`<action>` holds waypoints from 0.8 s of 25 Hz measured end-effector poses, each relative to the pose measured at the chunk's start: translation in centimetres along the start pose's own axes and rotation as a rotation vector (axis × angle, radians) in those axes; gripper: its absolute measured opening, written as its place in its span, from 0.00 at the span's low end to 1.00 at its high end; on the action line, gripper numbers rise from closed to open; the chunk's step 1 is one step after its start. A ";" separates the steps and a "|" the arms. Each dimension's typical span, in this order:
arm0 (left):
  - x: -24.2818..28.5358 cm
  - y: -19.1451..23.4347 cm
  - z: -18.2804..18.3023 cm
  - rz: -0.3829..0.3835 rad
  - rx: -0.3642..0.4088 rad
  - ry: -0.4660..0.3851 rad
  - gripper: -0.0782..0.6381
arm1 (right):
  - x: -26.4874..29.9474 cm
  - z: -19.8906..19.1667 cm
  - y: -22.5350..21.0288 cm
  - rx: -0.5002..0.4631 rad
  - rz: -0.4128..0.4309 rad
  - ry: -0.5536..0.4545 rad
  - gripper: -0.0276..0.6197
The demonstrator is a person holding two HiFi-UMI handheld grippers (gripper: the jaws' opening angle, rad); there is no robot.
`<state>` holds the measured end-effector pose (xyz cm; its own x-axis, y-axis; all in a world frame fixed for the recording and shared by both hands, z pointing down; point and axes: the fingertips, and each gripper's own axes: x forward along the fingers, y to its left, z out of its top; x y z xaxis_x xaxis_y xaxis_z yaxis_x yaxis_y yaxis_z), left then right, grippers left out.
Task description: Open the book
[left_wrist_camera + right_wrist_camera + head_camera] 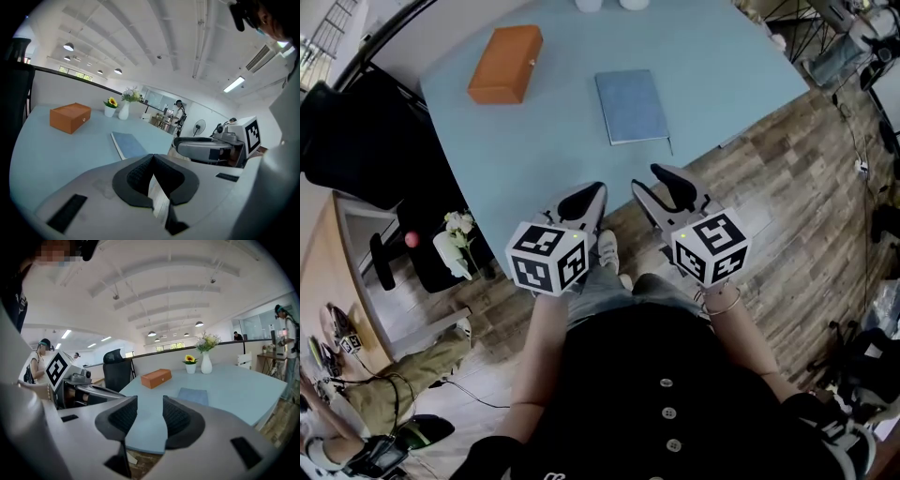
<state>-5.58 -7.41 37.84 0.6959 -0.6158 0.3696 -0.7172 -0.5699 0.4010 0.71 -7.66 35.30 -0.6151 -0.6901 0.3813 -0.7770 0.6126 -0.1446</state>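
A closed blue book (631, 105) lies flat on the light blue table (712, 66), towards its near right side; it also shows as the book (131, 144) and the book (193, 395). Both grippers hang short of the table's near edge, above the wooden floor, and touch nothing. My left gripper (596, 193) has its jaws closed tip to tip, and the left gripper (152, 158) is empty. My right gripper (660, 187) stands open, and the right gripper (150, 416) has only a clear gap between its pads.
An orange box (504, 64) sits on the table left of the book. A white vase (206, 363) and a sunflower pot (190, 365) stand at the far edge. A black office chair (356, 131) is left of the table. Tripods (825, 28) crowd the right.
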 end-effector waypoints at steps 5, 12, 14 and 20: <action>0.7 3.1 2.6 0.014 0.004 -0.032 0.13 | 2.4 1.9 -1.3 -0.020 -0.018 -0.004 0.28; 1.1 7.0 5.4 0.016 0.012 -0.066 0.13 | 5.6 3.4 -2.3 -0.034 -0.043 -0.001 0.24; 1.4 7.3 5.7 0.001 0.014 -0.074 0.13 | 6.2 3.6 -2.4 -0.041 -0.047 0.000 0.24; 2.3 7.5 5.4 -0.056 0.003 -0.048 0.13 | 7.8 3.1 -2.5 -0.022 -0.065 0.027 0.24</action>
<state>-9.57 -16.09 37.18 0.7323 -0.6085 0.3057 -0.6774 -0.6055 0.4177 -2.52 -15.80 35.76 -0.5595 -0.7182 0.4138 -0.8117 0.5757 -0.0985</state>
